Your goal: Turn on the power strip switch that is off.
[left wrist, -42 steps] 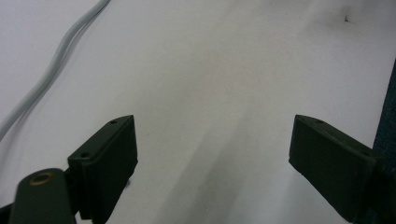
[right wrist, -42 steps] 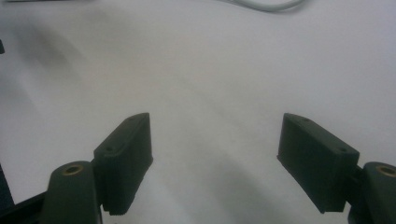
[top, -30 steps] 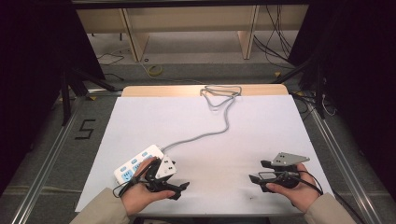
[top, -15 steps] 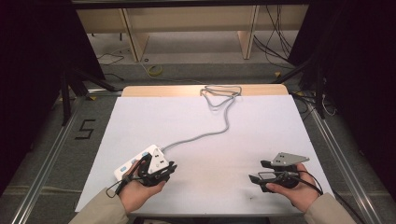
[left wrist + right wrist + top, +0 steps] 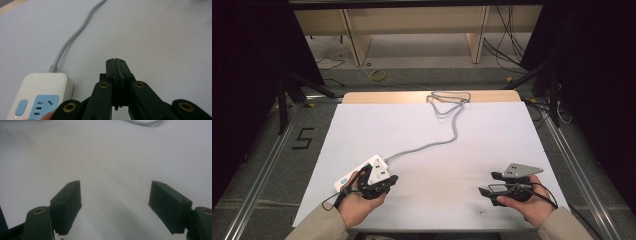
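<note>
A white power strip [image 5: 357,175] with blue socket panels lies near the table's front left, and its grey cable [image 5: 432,145] snakes toward the far edge. My left gripper [image 5: 388,180] rests against the strip's right side, held in a hand. In the left gripper view its jaws are pressed together with nothing between them [image 5: 116,62], the power strip [image 5: 40,95] sits just to their left, and the cable [image 5: 75,37] runs away ahead. My right gripper [image 5: 488,183] lies at the front right, open and pointing left. In the right gripper view its gripper [image 5: 115,197] shows bare table between the jaws.
The white table sheet [image 5: 492,135] covers a wooden top. The cable ends in a loose coil [image 5: 447,100] at the far edge. A bit of cable [image 5: 143,122] crosses the top of the right gripper view. Metal rails [image 5: 572,165] flank the table.
My left hand has turned and shifted slightly left, closer against the power strip. The right gripper has not moved.
</note>
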A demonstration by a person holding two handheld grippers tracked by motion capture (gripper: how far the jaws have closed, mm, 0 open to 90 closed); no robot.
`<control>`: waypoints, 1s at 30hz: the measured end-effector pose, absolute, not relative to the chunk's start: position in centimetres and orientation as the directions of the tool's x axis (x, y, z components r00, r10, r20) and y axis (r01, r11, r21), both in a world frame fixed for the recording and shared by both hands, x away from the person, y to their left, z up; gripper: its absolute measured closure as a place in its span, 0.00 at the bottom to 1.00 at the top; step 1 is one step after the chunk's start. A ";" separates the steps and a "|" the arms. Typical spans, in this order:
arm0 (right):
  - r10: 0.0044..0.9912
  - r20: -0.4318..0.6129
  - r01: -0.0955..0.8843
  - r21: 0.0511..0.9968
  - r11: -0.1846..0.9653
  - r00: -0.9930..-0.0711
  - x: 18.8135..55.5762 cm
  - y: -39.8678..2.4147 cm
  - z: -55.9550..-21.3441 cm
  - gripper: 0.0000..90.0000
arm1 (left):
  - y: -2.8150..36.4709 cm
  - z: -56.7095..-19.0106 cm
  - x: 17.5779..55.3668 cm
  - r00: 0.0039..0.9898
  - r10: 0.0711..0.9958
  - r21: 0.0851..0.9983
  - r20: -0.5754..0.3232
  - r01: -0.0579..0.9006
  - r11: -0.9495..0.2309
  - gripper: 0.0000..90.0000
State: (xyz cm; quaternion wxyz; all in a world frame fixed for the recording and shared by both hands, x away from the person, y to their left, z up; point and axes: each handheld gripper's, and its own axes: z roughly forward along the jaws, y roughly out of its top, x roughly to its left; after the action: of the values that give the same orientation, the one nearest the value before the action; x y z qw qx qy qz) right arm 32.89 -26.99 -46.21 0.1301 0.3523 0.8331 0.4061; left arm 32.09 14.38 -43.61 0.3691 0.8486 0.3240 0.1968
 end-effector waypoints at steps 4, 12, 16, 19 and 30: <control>0.693 0.068 0.481 0.768 0.423 -0.718 32.9 -27.0 -46.2 0.29 | 15.0 -43.5 32.1 0.699 0.709 0.757 0.091 0.414 -0.505 1.00; 0.693 0.068 0.482 0.767 0.423 -0.718 32.9 -27.0 -46.2 0.29 | 17.0 -43.3 32.2 0.664 0.743 0.758 0.083 0.441 -0.480 1.00; 0.694 0.069 0.482 0.768 0.422 -0.717 32.9 -26.9 -46.2 0.29 | 17.4 -43.3 32.1 0.657 0.750 0.758 0.081 0.448 -0.474 1.00; 0.693 0.069 0.482 0.768 0.423 -0.717 32.9 -26.9 -46.2 0.29 | 17.6 -43.3 32.0 0.651 0.755 0.761 0.078 0.451 -0.467 1.00; 0.693 0.068 0.481 0.768 0.423 -0.718 32.9 -26.9 -46.2 0.29 | 18.8 -43.1 32.0 0.627 0.775 0.759 0.080 0.466 -0.455 1.00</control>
State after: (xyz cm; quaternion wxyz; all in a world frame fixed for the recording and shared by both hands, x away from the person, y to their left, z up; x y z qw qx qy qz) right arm 32.90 -26.91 -46.23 0.1304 0.3523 0.8334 0.4054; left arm 31.95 18.77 -43.14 0.3625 0.8258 0.3757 0.2134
